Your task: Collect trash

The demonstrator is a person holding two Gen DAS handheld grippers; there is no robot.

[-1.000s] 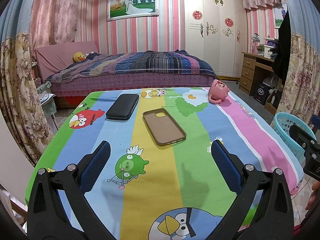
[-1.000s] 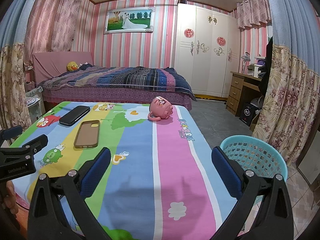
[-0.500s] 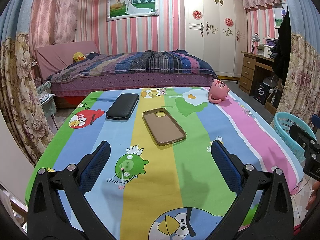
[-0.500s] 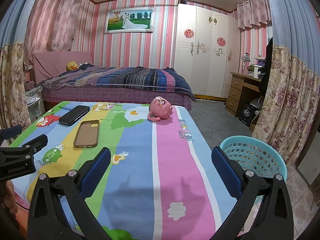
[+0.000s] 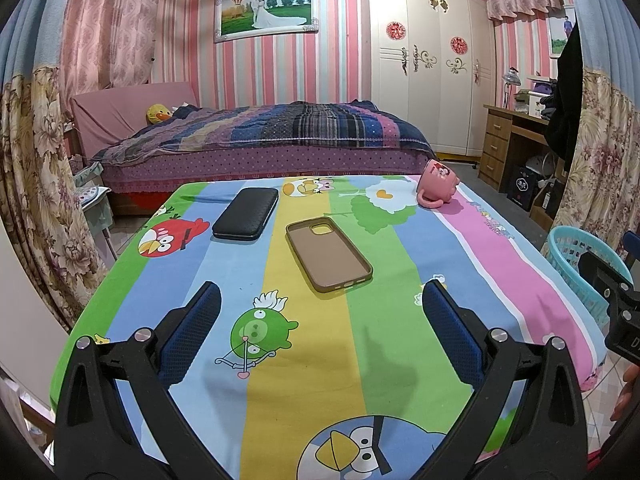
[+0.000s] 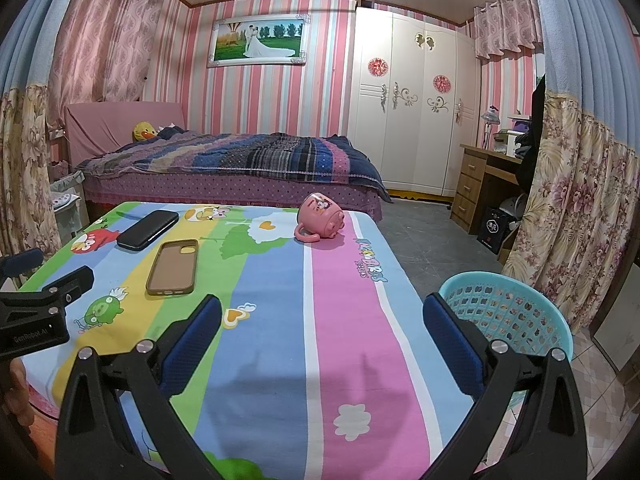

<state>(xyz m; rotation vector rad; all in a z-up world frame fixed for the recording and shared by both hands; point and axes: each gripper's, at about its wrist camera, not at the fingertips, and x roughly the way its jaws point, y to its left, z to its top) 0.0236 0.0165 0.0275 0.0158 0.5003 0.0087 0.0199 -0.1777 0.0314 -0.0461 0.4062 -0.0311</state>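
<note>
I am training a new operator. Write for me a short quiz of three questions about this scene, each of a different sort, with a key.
1. True or false: the pink mug stands upright.
2. The brown phone case lies: A) inside up, B) inside down?
3. Fill in: the turquoise basket stands on the ____, beside the table.

Key: 1 false, it lies on its side. 2 A. 3 floor.

Both the left gripper and the right gripper are open and empty.

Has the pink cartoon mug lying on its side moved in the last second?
No. The pink cartoon mug lies at the same spot beside the white flower print on the tablecloth, handle toward the camera.
</note>
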